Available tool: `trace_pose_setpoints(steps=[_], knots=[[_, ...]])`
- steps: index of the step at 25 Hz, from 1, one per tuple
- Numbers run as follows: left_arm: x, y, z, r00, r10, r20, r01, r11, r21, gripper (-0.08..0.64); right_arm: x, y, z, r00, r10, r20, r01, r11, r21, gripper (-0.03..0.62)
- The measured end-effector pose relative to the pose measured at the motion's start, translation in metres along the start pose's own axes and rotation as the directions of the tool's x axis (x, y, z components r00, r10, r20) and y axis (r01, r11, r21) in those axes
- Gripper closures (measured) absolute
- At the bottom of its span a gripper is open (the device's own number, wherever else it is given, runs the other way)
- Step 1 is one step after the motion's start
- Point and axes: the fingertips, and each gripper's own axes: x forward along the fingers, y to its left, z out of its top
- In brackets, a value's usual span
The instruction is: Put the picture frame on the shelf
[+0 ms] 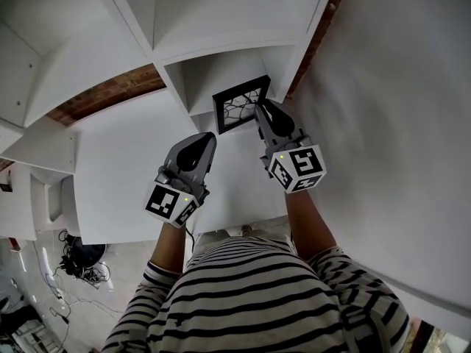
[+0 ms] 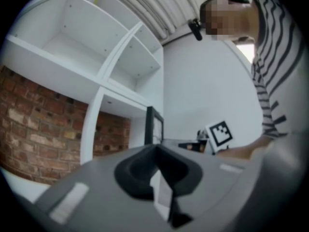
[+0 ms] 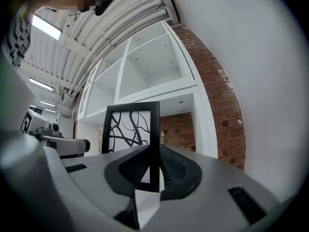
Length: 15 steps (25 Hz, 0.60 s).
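A black picture frame (image 1: pixel 241 103) with a dark branch pattern on white stands upright at the mouth of a cubby in the white shelf unit (image 1: pixel 221 68). My right gripper (image 1: pixel 262 113) is shut on the frame's right edge. In the right gripper view the frame (image 3: pixel 129 127) rises from between the closed jaws of the right gripper (image 3: pixel 153 170). My left gripper (image 1: pixel 210 138) hangs just left of and below the frame, shut on nothing. From the left gripper (image 2: pixel 157 167) the frame (image 2: pixel 153 124) shows edge-on. Whether the frame's bottom touches the shelf board I cannot tell.
Red brick wall (image 1: pixel 107 95) shows behind the open cubbies. A plain white wall (image 1: pixel 390 123) runs along the right of the shelf. A white panel (image 1: pixel 121 175) spreads below the frame. Cables and gear (image 1: pixel 79 259) lie on the floor at lower left.
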Motion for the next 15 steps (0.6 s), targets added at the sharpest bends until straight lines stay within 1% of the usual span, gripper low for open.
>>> trace_pose_setpoints(steps=[5,11,15], knots=[[0.016,0.023,0.0,0.998,-0.068,0.004,0.068,0.998,-0.016,0.554,0.024,-0.01,-0.003,0.997,-0.077,-0.015,0.077,0.997,-0.026,0.532],[0.024,0.036,-0.012,0.992,-0.124,-0.012,0.123,0.991,-0.061,0.554,0.046,-0.019,-0.011,0.987,-0.162,-0.017,0.161,0.985,-0.053,0.532],[0.029,0.046,-0.022,0.989,-0.142,-0.031,0.139,0.987,-0.077,0.554,0.066,-0.026,-0.016,0.979,-0.204,-0.012,0.203,0.977,-0.062,0.532]])
